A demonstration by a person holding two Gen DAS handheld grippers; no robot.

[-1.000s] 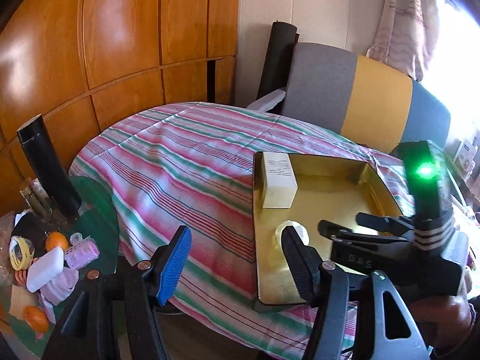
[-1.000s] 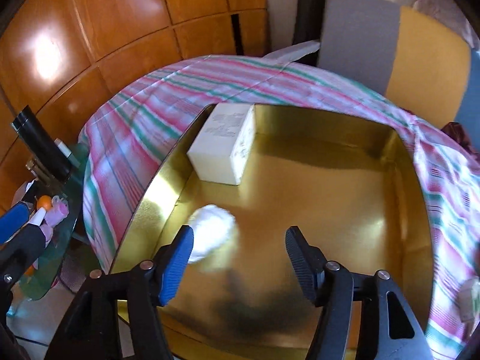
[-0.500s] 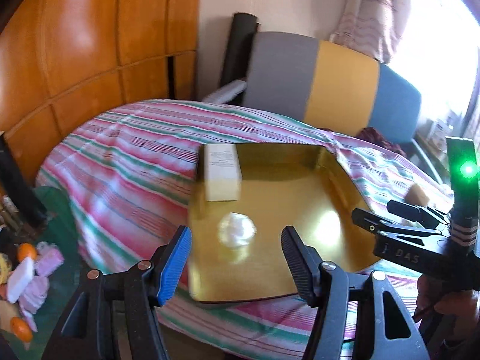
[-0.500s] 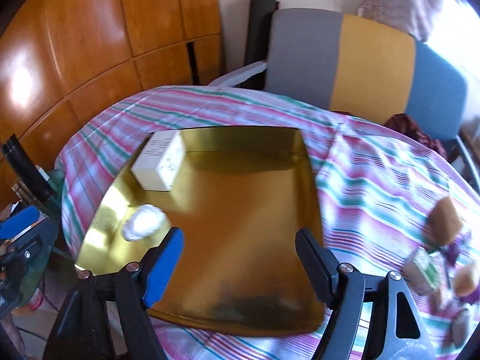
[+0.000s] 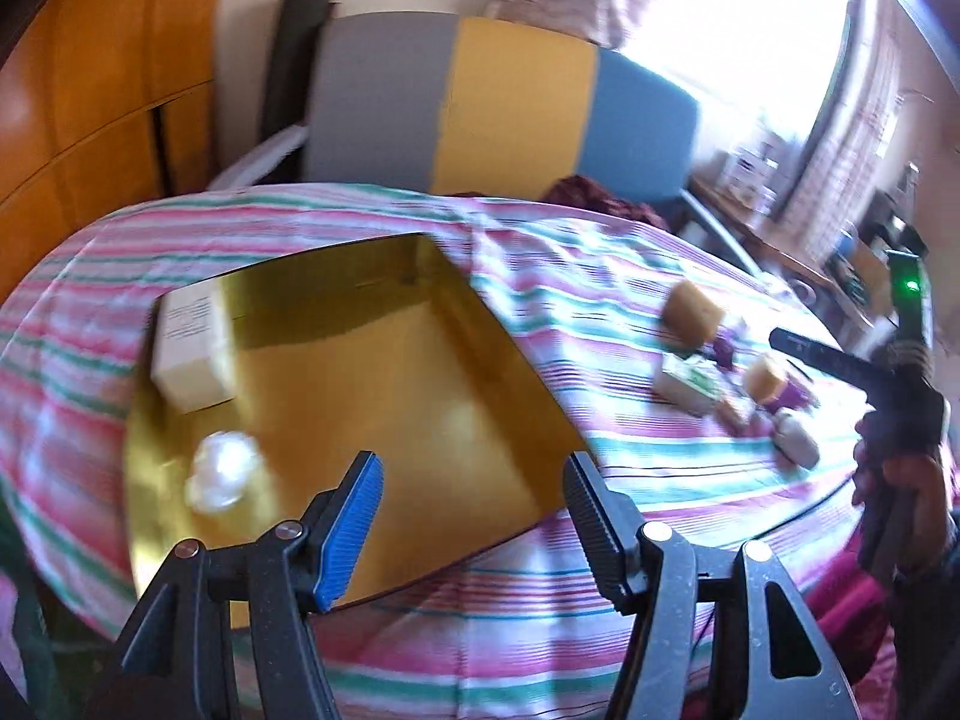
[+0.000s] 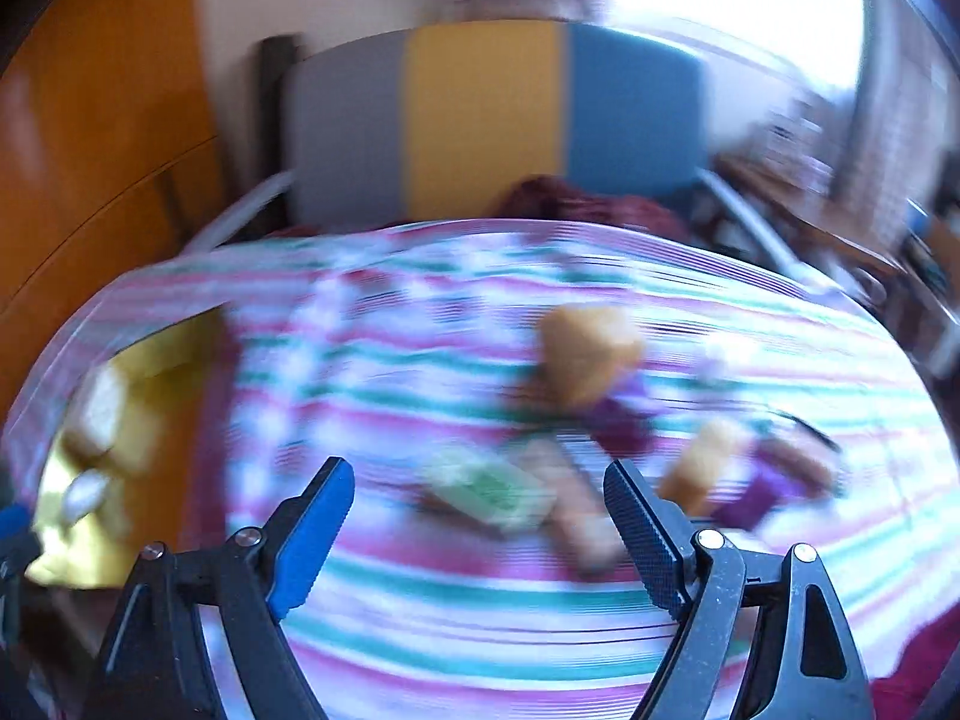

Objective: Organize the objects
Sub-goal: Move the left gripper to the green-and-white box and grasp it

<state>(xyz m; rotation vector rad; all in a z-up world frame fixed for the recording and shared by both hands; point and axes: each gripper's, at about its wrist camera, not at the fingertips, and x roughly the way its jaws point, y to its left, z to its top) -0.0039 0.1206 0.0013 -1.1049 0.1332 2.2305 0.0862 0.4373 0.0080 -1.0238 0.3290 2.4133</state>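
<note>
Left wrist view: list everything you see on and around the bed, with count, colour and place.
Tray: one, gold, left on the striped cloth.
Box: one, white, far-left corner inside the tray.
Wad: one, white, near-left inside the tray.
Striped cloth: one, pink, green and white.
Sponge blocks: two, tan, right of the tray, outside it.
Carton: one, white and green, between the blocks.
Other small items beside them: too blurred to count.
Chair: one, grey, yellow, blue, behind.
Left gripper: open, empty.
Right gripper: open, empty.
</note>
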